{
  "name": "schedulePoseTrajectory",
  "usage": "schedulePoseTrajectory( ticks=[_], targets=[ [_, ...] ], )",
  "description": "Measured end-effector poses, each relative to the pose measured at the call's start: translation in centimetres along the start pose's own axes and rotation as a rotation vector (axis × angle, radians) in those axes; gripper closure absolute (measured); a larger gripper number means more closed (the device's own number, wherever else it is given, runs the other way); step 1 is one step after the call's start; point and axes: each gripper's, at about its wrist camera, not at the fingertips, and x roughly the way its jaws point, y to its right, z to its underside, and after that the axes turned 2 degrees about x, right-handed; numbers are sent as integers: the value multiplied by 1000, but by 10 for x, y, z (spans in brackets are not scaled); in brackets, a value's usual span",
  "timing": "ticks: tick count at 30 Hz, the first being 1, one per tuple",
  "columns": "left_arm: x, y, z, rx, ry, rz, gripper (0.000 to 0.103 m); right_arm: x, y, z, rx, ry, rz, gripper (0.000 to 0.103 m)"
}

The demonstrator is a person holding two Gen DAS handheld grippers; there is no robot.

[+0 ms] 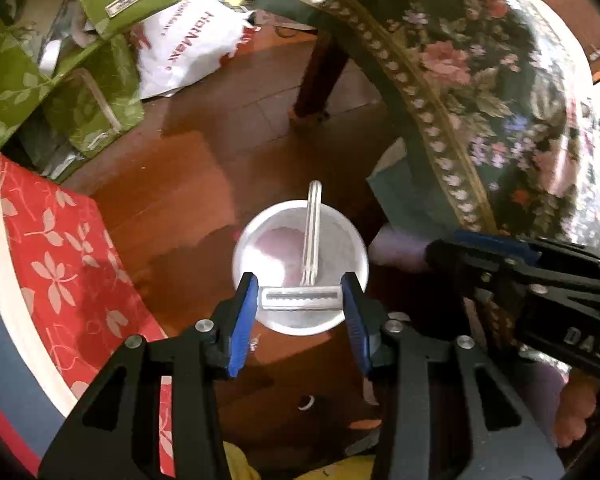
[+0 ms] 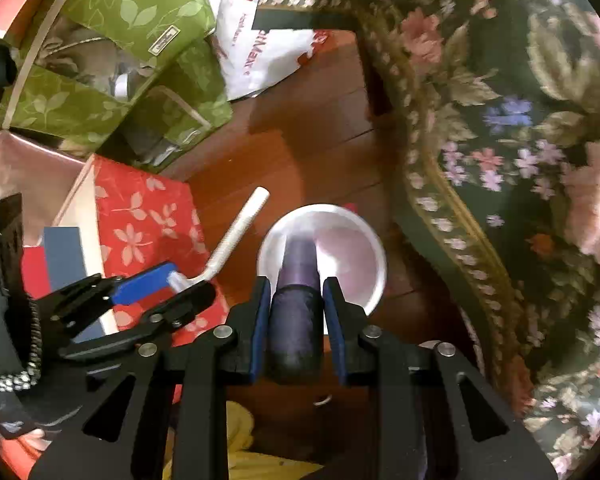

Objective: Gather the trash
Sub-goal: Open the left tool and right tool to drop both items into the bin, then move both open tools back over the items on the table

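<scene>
My left gripper is shut on the head of a white disposable razor, its handle pointing away over a white bin on the wooden floor. In the right wrist view the razor sits in the left gripper left of the bin. My right gripper is shut on a dark purple cylindrical object, whose far end lies over the bin's opening. The right gripper's black body shows at the right in the left wrist view.
A floral tablecloth hangs from a table at the right, its wooden leg behind the bin. Green leaf-print bags, a white plastic bag and a red floral box crowd the left. A yellow cloth lies near the bottom.
</scene>
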Motion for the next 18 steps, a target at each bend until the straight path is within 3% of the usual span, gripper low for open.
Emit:
schedulePoseTrajectory(
  ticks=[8,15,18],
  targets=[
    [-8,-8,4,-37,21,21,61,-5,-9,1,-37,9,32,73],
    [-48,-2,12,-17,113,14,61,-35,-11,15,-48,72,35,73],
    [-73,4,17,-5,188,-15,61,-57,-14,26,-54,131,53,73]
  ],
)
